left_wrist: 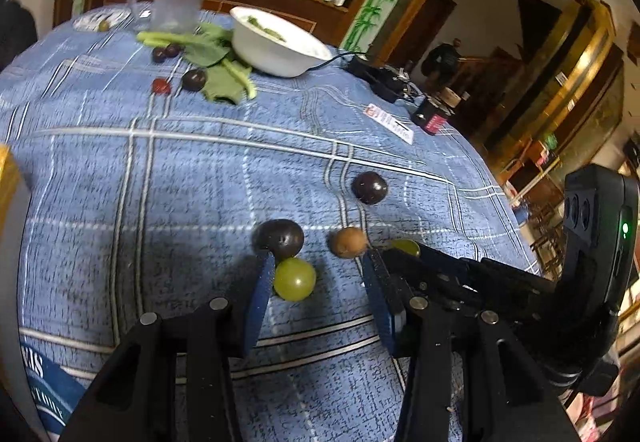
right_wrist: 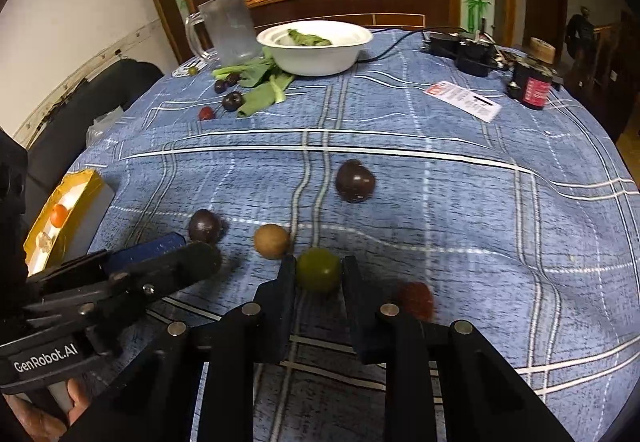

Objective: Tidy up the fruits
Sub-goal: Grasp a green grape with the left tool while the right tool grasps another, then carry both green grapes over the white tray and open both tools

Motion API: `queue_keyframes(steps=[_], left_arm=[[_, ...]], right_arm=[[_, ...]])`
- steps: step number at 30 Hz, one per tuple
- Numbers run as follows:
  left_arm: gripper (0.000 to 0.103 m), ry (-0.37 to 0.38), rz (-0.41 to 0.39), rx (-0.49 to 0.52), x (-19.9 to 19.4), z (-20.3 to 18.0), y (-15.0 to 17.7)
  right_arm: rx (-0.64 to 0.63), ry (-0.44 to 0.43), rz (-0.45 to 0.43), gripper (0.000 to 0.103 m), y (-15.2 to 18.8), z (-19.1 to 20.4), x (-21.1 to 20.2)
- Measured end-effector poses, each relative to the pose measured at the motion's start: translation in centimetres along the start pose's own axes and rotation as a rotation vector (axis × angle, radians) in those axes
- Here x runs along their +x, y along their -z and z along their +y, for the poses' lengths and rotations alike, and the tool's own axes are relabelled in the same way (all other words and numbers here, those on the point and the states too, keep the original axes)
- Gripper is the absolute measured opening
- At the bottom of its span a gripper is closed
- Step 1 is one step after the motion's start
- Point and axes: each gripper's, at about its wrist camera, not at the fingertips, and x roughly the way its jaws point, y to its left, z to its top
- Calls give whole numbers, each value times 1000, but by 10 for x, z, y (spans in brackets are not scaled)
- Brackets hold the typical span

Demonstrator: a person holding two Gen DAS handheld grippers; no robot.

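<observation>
Loose fruits lie on the blue checked tablecloth (left_wrist: 160,202). My left gripper (left_wrist: 316,266) is open, with a green grape (left_wrist: 295,279) between its fingers against the left one. A dark plum (left_wrist: 279,238) and a brown fruit (left_wrist: 348,242) lie just beyond its tips, another dark plum (left_wrist: 369,187) farther off. My right gripper (right_wrist: 318,270) is shut on a second green grape (right_wrist: 319,269), resting on the cloth. The brown fruit (right_wrist: 271,241), two dark plums (right_wrist: 205,226) (right_wrist: 355,180) and a red fruit (right_wrist: 415,298) lie around it.
A white bowl (right_wrist: 316,42) with greens, leafy vegetables (right_wrist: 260,86), small dark and red fruits (right_wrist: 232,100) and a clear jug (right_wrist: 228,28) stand at the far side. A yellow box (right_wrist: 60,218) holding an orange fruit is at left. Black devices (right_wrist: 472,48) and a leaflet (right_wrist: 464,98) lie far right.
</observation>
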Motion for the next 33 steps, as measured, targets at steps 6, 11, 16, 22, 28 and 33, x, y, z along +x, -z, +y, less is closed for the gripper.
queue_keyframes(steps=[6,11,16,22,28,33], left_arm=[[44,-81,-2,100,6,-14,3],[22,-156,30,114,10,-11,7],[22,-151,10,97,2,-8,10],[22,-105,-57,101,-18,-16,12],[22,-59,-134,54,-77,-10,27],[23,-81,-194,-38,-151,30,48]], right_arm=[[12,9,-6,24,0,-3,-4],[19,24,-19,24,1,-5,-8],[31,37,-32,24,3,-7,-10],[33,54,-62,24,9,1,-16],[46,12,-103,24,19,20,-47],[-17,-32,-116,24,22,59,-68]])
